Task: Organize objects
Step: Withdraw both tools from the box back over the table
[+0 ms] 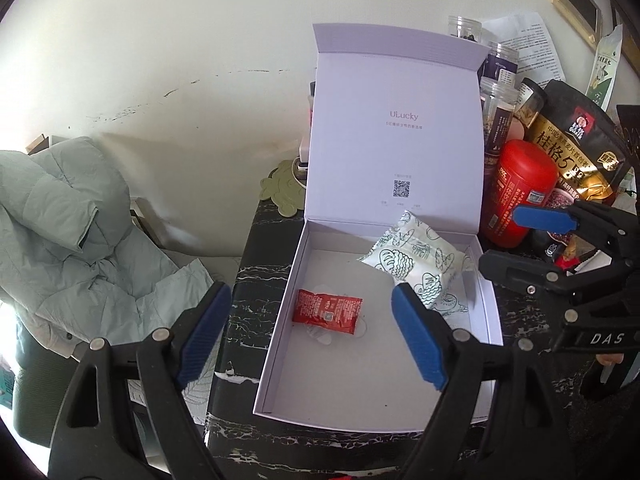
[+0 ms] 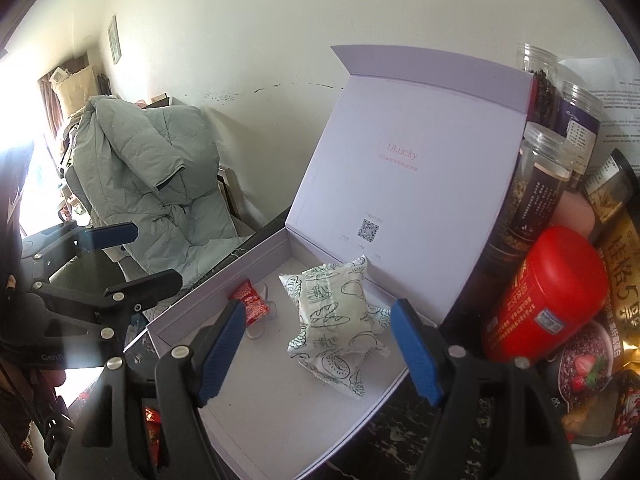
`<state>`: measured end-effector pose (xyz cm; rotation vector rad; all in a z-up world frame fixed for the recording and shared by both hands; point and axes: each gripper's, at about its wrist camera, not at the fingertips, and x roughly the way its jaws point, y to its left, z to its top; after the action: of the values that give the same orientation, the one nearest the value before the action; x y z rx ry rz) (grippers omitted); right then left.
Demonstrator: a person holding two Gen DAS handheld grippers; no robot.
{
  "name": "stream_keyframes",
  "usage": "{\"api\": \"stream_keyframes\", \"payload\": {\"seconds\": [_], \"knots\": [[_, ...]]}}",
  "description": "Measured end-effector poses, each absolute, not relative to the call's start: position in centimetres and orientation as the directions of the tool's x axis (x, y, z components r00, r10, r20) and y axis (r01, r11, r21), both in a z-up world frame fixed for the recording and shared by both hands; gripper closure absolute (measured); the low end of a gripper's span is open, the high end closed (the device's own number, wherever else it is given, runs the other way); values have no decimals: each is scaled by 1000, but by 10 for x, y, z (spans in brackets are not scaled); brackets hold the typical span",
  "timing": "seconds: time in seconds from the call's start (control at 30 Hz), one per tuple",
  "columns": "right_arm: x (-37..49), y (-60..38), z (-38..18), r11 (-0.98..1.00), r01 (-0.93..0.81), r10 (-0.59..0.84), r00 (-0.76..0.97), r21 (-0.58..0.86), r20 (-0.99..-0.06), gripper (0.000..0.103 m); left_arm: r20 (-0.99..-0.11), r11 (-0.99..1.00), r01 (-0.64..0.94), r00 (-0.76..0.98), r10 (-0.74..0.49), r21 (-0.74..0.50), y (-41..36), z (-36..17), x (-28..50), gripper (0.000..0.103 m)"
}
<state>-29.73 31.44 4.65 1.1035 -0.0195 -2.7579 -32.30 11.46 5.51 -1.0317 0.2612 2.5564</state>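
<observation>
An open white box (image 1: 276,344) with its lid (image 1: 396,140) upright stands on a black marble table. Inside lie a red sachet (image 1: 327,311) and white packets printed with green drawings (image 1: 412,264). My left gripper (image 1: 310,332) is open and empty, above the box's near left part. My right gripper (image 2: 318,350) is open and empty, above the printed packets (image 2: 332,328); the red sachet (image 2: 251,303) lies by its left finger. The right gripper also shows at the right in the left wrist view (image 1: 520,240), and the left gripper at the left in the right wrist view (image 2: 128,256).
Right of the box stand a red tin (image 1: 520,196), clear jars (image 1: 496,120), a black and gold oat bag (image 1: 576,148) and papers. A green padded jacket (image 1: 68,232) lies on a chair to the left. A green mat (image 1: 282,190) lies behind the box.
</observation>
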Motion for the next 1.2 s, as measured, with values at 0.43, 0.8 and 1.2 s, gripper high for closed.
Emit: {"api": "stream_keyframes", "payload": {"seconds": [0.43,0.8,1.2], "knots": [[-252,296,83,-987,159,-144,-746,37,-651,26,-652,-921,-391,-701,290,11,96,99,-273,20],[-217,279,109,-989,146,-133,-776,29,-616,24,-599,-944,-325,-766,232,50,74,127,-235,11],[-177,258,133,-988,156,-127,-807,-1,-577,21,-540,-960,-236,-833,118,154,53,147,-188,2]]}}
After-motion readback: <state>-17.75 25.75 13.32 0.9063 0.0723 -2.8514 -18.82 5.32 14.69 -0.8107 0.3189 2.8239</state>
